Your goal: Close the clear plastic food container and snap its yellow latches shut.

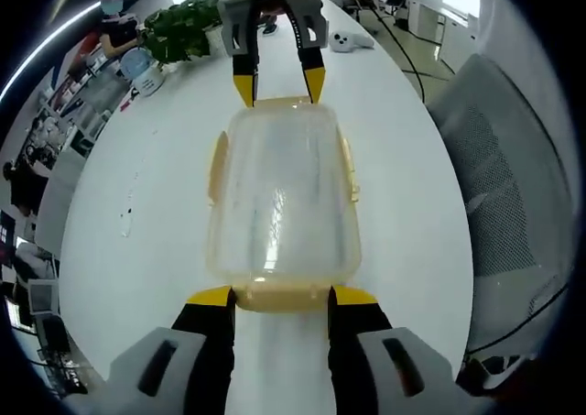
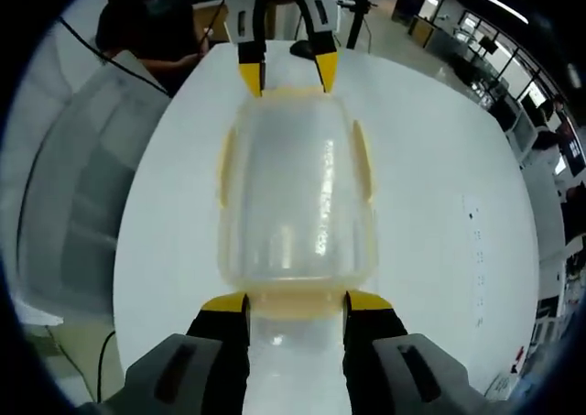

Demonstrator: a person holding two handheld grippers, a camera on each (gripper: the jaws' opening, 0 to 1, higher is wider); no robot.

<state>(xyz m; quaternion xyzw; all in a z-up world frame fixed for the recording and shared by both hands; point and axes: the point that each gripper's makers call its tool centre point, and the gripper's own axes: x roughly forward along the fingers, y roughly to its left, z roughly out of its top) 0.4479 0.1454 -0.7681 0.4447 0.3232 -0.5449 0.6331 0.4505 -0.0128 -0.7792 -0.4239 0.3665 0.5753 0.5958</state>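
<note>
Left gripper [image 1: 282,295] rises from 6 o'clock in its own view, yellow-tipped jaws spread apart; the right gripper [image 1: 279,85] faces it from 12 o'clock, jaws likewise spread. In the right gripper view the right gripper [image 2: 296,301] sits at 6, the left [image 2: 289,73] at 12.

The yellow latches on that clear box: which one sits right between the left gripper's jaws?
The end latch nearest the left gripper, between its yellow tips. The right gripper brackets the opposite end; side latches sit untouched.
</note>
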